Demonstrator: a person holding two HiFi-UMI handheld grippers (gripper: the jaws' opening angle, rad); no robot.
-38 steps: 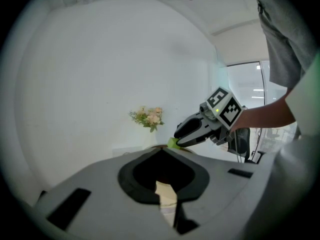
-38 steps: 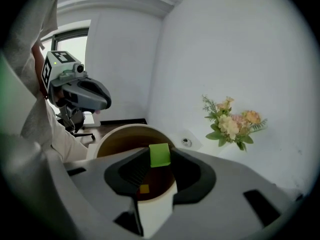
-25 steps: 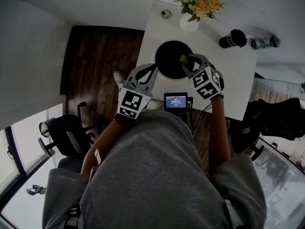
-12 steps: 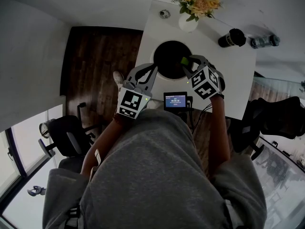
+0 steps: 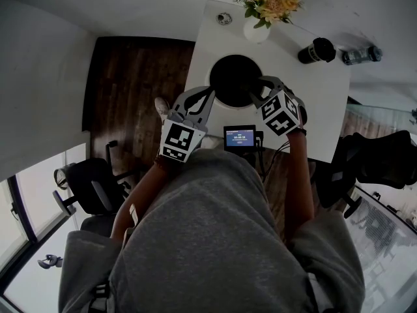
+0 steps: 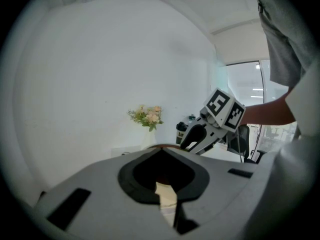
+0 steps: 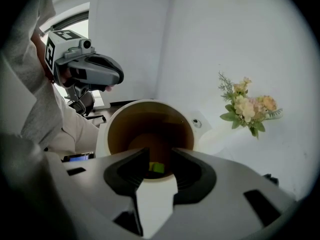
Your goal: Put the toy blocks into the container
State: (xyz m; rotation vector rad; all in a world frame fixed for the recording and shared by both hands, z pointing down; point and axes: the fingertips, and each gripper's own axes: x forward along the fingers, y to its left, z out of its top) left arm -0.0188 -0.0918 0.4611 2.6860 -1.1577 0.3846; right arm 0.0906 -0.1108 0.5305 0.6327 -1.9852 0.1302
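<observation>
The only print on me is the black-and-white square code on each marker cube. The small screen at the table's near edge shows lines of text too small to read, and the black tumbler at the far right carries pale lettering I cannot make out.

My right gripper hangs over the right side of the round container, fingers apart. Through the gap I see the green block lying down inside, against the near wall, with neither pad on it. From the head view the container's inside is plain black and the block does not show.

My left gripper sits at the container's left rim, tips together on nothing. Its own view shows only a brown sliver of rim past the jaws.

A vase of flowers stands at the far edge and a bottle lies at the far right. My grey top hides the near floor.
</observation>
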